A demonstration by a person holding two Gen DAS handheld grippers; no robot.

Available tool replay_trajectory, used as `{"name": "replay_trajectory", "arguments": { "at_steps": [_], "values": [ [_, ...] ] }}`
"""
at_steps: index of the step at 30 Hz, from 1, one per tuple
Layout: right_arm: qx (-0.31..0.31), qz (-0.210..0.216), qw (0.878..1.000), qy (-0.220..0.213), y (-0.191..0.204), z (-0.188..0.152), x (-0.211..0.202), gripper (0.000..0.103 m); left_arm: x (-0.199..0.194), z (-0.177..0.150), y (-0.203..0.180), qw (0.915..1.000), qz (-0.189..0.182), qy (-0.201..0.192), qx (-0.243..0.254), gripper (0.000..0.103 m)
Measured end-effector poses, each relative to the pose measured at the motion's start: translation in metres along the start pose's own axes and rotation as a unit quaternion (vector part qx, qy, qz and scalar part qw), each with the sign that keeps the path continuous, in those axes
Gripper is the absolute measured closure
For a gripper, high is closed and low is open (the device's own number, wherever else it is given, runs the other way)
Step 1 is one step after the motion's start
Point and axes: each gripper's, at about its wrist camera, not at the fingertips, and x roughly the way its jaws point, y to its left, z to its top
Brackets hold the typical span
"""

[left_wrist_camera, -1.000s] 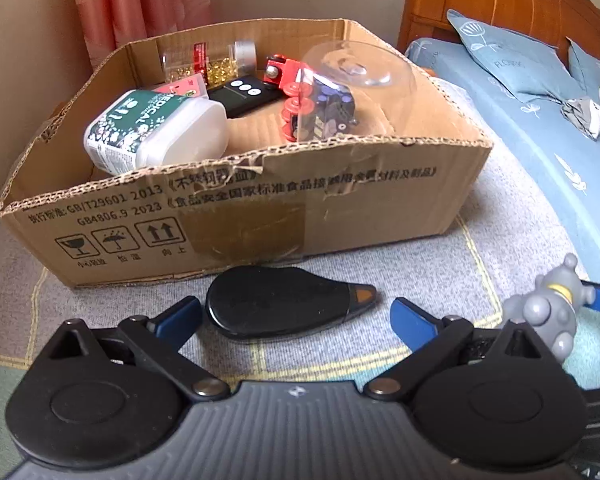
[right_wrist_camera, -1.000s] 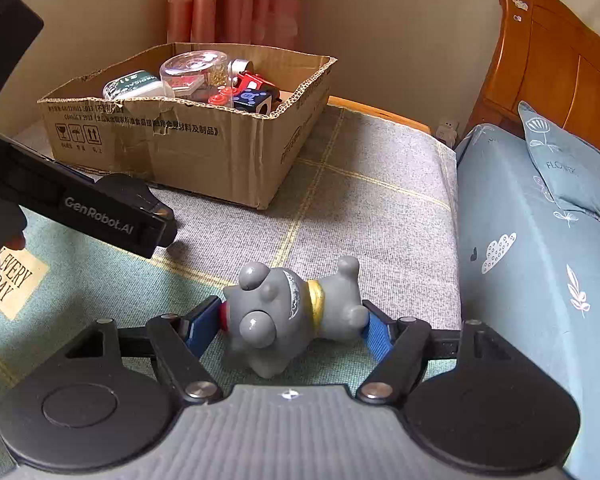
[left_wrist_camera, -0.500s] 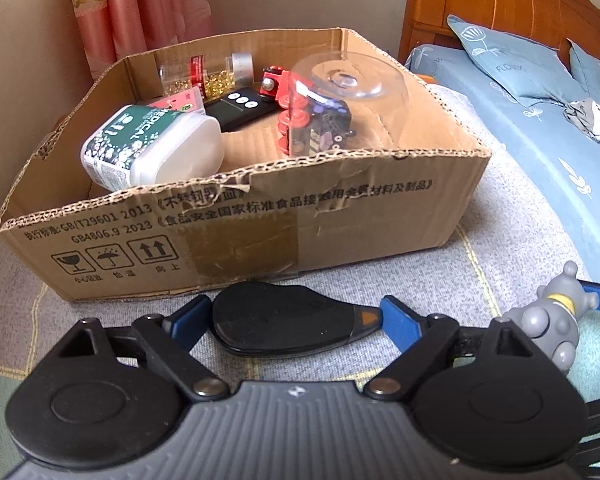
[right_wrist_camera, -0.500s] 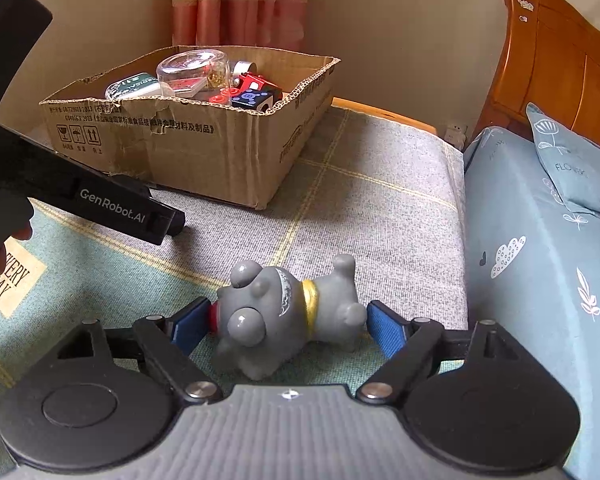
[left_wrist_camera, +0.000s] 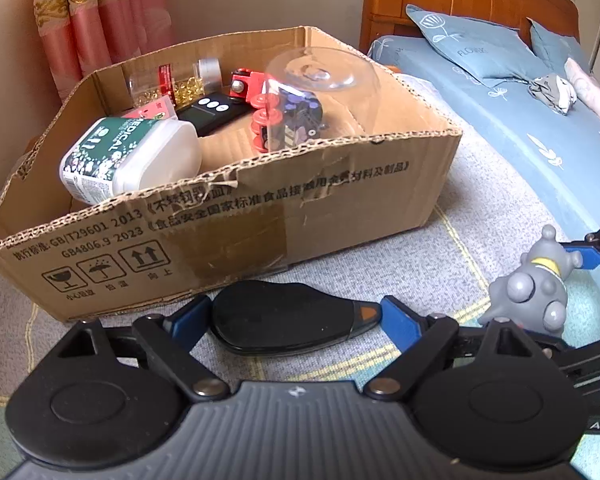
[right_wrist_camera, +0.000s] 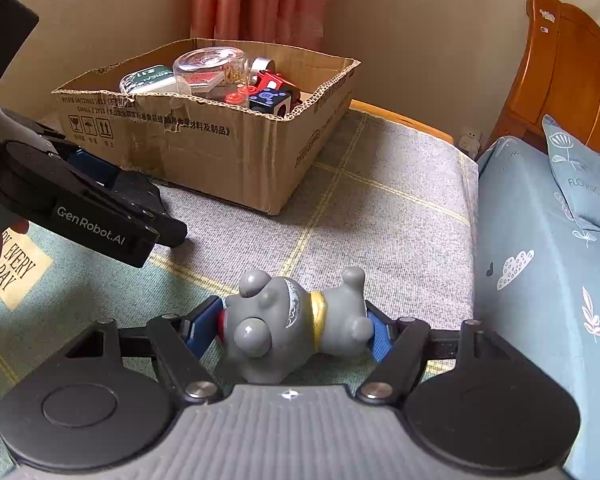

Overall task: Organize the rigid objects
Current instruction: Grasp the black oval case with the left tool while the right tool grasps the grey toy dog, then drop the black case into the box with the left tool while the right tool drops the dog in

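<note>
My left gripper is shut on a flat black teardrop-shaped object with an orange tip, held just in front of the cardboard box. My right gripper is shut on a grey toy dog figurine with a gold collar, lying sideways between the blue pads, low over the blanket. The figurine also shows in the left wrist view. The left gripper appears at the left of the right wrist view. The box holds a white jar, a clear dome, red toys and a black device.
The box stands on a grey checked blanket against the wall and pink curtain. A blue bed with pillows and a wooden headboard lies to the right. A teal mat covers the near left.
Both grippers closed on their objects and lifted slightly. The left gripper with the black object moved nearer the box; the figurine rose between the right pads.
</note>
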Motion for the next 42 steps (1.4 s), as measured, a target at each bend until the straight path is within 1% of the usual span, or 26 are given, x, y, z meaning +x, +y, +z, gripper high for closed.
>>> {"name": "replay_trajectory", "arguments": {
  "at_steps": [7, 13, 15, 18, 20, 25, 28, 34, 36, 40, 42],
  "values": [
    [-0.006, 0.017, 1.000, 0.007, 0.000, 0.001, -0.011, 0.027, -0.015, -0.004, 0.011, 0.9996, -0.018, 0.010, 0.019, 0.014],
    [-0.023, 0.033, 0.999, 0.007, -0.003, 0.009, -0.028, 0.027, -0.045, -0.001, 0.015, 0.9983, -0.030, 0.011, 0.049, 0.014],
    [-0.027, 0.037, 0.999, 0.004, -0.006, 0.015, -0.034, 0.027, -0.056, 0.002, 0.016, 0.9976, -0.040, 0.008, 0.055, 0.014],
    [-0.029, 0.037, 0.999, -0.006, -0.011, 0.026, -0.042, 0.027, -0.073, 0.009, 0.019, 0.9967, -0.053, -0.003, 0.062, 0.014],
    [-0.030, 0.039, 0.999, -0.015, -0.014, 0.034, -0.046, 0.027, -0.084, 0.018, 0.021, 0.9962, -0.055, -0.017, 0.065, 0.014],
    [-0.039, 0.038, 0.998, -0.039, -0.016, 0.056, -0.054, 0.027, -0.097, 0.046, 0.032, 0.9953, -0.041, -0.050, 0.072, 0.014],
    [-0.041, 0.037, 0.997, -0.049, -0.019, 0.071, -0.056, 0.027, -0.097, 0.062, 0.041, 0.9947, -0.033, -0.062, 0.075, 0.014],
    [-0.045, 0.037, 0.996, -0.060, -0.020, 0.100, -0.050, 0.027, -0.080, 0.082, 0.055, 0.9965, -0.024, -0.060, 0.054, 0.014],
    [-0.047, 0.038, 0.996, -0.064, -0.019, 0.109, -0.048, 0.027, -0.074, 0.087, 0.056, 0.9964, -0.025, -0.063, 0.051, 0.014],
    [-0.045, 0.039, 0.996, -0.067, -0.017, 0.122, -0.045, 0.027, -0.057, 0.098, 0.060, 0.9966, -0.021, -0.057, 0.056, 0.013],
    [-0.045, 0.038, 0.996, -0.068, -0.016, 0.128, -0.044, 0.027, -0.051, 0.101, 0.061, 0.9967, -0.015, -0.061, 0.052, 0.013]
  ]
}}
